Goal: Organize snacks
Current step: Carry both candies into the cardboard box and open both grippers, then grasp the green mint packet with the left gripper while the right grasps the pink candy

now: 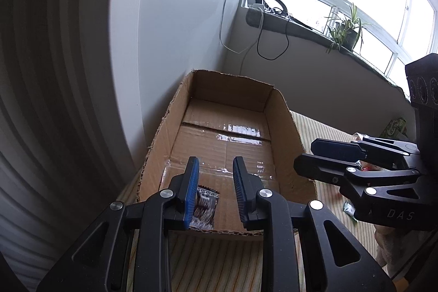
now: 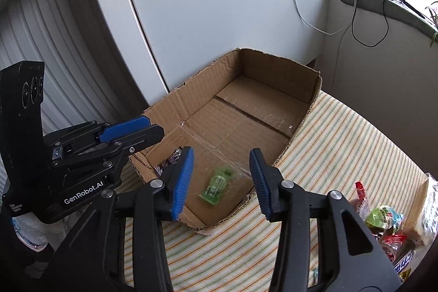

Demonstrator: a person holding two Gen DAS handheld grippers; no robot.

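Above the open brown cardboard box [image 2: 246,111], both grippers gaped empty: the right gripper [image 2: 221,179] wide, the left gripper [image 1: 215,192] narrower. Inside lay a small green snack packet [image 2: 216,186] and a dark wrapped snack [image 1: 204,208]; more colourful snacks [image 2: 388,226] sat on the striped cloth [image 2: 342,144].

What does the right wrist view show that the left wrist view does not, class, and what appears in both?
Only the right wrist view shows the green packet inside the cardboard box and the pile of snacks on the striped cloth. Only the left wrist view shows the potted plant on the windowsill. Both show the box, a dark packet in its near corner, and both tools open, left and right.
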